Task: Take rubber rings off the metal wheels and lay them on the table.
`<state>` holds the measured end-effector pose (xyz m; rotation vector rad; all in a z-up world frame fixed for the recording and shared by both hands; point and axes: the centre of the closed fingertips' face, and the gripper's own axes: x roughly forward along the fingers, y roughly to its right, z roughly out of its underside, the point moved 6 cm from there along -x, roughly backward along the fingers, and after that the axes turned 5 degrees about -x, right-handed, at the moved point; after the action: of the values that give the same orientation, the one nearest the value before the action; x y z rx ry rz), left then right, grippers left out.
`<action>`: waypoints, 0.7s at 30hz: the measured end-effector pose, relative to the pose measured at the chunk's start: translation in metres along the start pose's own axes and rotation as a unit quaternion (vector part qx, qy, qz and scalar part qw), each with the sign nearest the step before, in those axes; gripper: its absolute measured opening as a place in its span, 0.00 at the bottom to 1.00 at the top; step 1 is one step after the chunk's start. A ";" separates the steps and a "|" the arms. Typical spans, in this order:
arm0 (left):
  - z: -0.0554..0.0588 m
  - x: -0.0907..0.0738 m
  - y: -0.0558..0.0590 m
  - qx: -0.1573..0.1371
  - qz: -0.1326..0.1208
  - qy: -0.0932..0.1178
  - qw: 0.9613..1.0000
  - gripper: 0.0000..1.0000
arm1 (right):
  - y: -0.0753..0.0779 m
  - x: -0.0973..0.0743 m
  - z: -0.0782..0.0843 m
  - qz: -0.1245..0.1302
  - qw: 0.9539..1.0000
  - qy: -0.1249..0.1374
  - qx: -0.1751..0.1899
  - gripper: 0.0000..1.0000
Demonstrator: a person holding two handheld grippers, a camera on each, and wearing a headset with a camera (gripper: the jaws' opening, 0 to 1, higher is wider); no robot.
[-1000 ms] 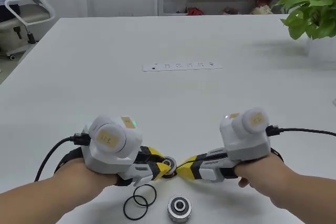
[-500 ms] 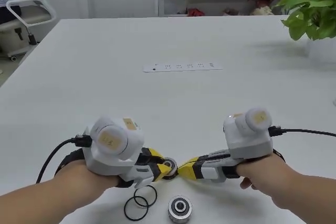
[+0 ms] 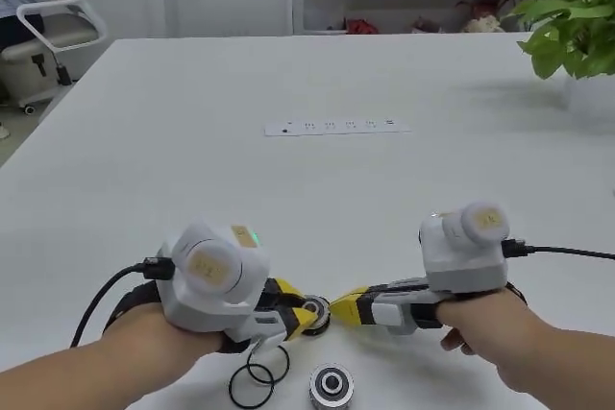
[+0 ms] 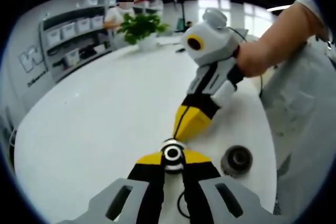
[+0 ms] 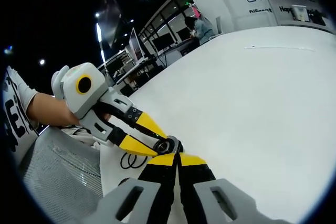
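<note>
My left gripper pinches a small metal wheel between its jaws, held just above the table. My right gripper has its tips pressed together right at that wheel's rim; I cannot tell whether the rubber ring is caught between them. I judge it best to clamp the wheel firmly, nip only rubber, and peel sideways off the rim rather than yank. Two black rubber rings lie on the white table, beside a second wheel.
</note>
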<state>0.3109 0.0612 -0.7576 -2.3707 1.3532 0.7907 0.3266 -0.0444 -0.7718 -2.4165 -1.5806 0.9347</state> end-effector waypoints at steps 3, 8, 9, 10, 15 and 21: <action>0.000 0.000 0.000 -0.001 -0.003 0.001 1.000 0.13 | -0.001 0.000 -0.001 0.000 1.000 0.001 -0.001 0.00; 0.000 0.000 0.001 -0.004 -0.004 0.003 1.000 0.12 | -0.003 -0.001 -0.002 -0.001 1.000 0.000 -0.003 0.00; 0.000 0.000 0.001 -0.005 -0.005 0.003 1.000 0.12 | -0.004 0.000 -0.003 -0.002 1.000 -0.001 -0.008 0.00; 0.000 0.000 0.001 -0.005 -0.005 0.003 1.000 0.12 | -0.004 0.000 -0.003 -0.002 1.000 -0.001 -0.008 0.00; 0.000 0.000 0.002 -0.004 -0.009 0.000 1.000 0.12 | -0.006 0.000 -0.004 -0.004 1.000 -0.002 -0.006 0.00; 0.000 0.001 0.002 -0.005 -0.012 -0.002 1.000 0.12 | -0.015 0.007 -0.006 -0.019 1.000 -0.001 -0.008 0.00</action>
<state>0.3097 0.0598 -0.7578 -2.3865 1.3208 0.7965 0.3201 -0.0303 -0.7637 -2.3879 -1.6345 0.9208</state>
